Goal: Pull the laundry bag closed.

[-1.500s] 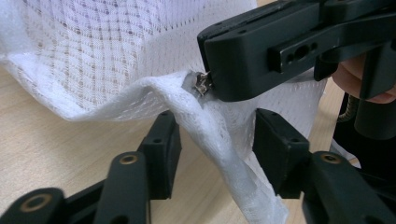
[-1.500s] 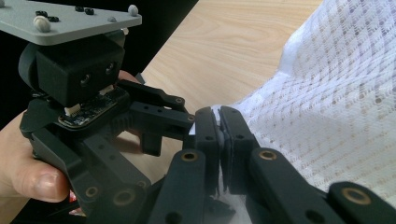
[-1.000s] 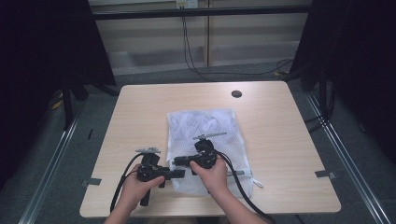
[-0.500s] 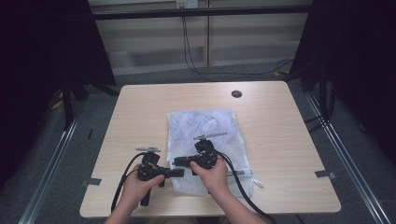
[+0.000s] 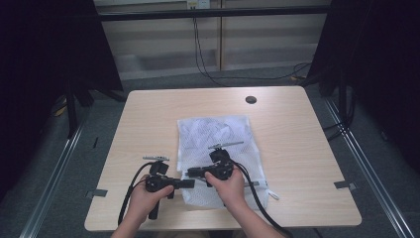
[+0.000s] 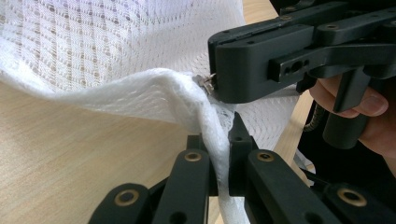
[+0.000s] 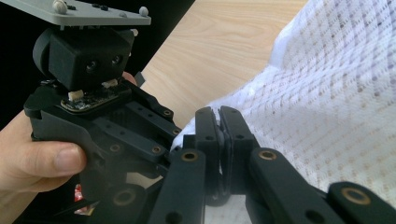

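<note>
Spreading across the middle of the high view: a pale wooden table (image 5: 148, 119), rounded at the corners, standing on grey floor between dark curtains. Lying on it slightly toward 4 o'clock of centre: a white mesh bag (image 5: 218, 136), flat over most of its area, its long axis running from 12 toward 6 o'clock. Reaching in from 6 o'clock: two forearms, the left hand (image 5: 143, 196) at about 7 o'clock, the right hand (image 5: 229, 184) resting over the near part of the bag.

Sitting at the bag's near-left edge, toward 9 o'clock of the right hand: the left gripper (image 6: 218, 154), jaws pinched together on a raised fold of the mesh bag (image 6: 116, 56), the fabric pulled up off the wood and hanging down between the two black jaws.

Meeting it from 3 o'clock: the right gripper (image 7: 219, 122), jaws pressed closed with almost no gap, the white edge of the mesh bag (image 7: 336, 93) lying at the jaw tips; whether cloth or zipper pull is caught between them, hard to tell. Showing in the left gripper view at the right gripper's nose: a small metal zipper pull (image 6: 205, 83), touching the black jaw body.

Sitting toward 1 o'clock on the table, well apart from the bag: a small dark round disc (image 5: 251, 99).
</note>
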### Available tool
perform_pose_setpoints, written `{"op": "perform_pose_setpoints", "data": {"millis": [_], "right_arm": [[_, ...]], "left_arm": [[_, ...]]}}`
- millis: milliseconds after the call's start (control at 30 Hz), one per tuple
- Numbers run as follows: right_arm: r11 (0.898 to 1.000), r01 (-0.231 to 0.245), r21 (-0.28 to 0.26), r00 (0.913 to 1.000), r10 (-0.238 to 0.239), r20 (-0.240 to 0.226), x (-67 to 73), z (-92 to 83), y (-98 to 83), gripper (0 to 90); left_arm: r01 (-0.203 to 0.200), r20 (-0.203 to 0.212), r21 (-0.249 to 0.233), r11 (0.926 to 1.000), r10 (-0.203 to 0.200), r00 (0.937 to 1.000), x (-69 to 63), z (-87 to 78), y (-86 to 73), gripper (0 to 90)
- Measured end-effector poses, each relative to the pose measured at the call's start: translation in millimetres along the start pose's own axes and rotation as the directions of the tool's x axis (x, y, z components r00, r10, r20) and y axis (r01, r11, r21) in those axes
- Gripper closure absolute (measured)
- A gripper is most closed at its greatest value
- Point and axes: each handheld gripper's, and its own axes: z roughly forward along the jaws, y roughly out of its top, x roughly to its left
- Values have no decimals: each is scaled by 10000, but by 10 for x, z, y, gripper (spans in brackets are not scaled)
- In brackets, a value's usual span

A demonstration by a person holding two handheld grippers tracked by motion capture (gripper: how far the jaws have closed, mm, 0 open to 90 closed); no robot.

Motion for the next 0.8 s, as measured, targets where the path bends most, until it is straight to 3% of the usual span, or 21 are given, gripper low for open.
{"op": "perform_pose_setpoints", "data": {"millis": [800], "right_arm": [[9999,-104,7,9999,104,-108,-97,-117,-43,875]], "left_arm": [[-75,-100,25,10000,76,9999,-9,-22,-2,889]]}}
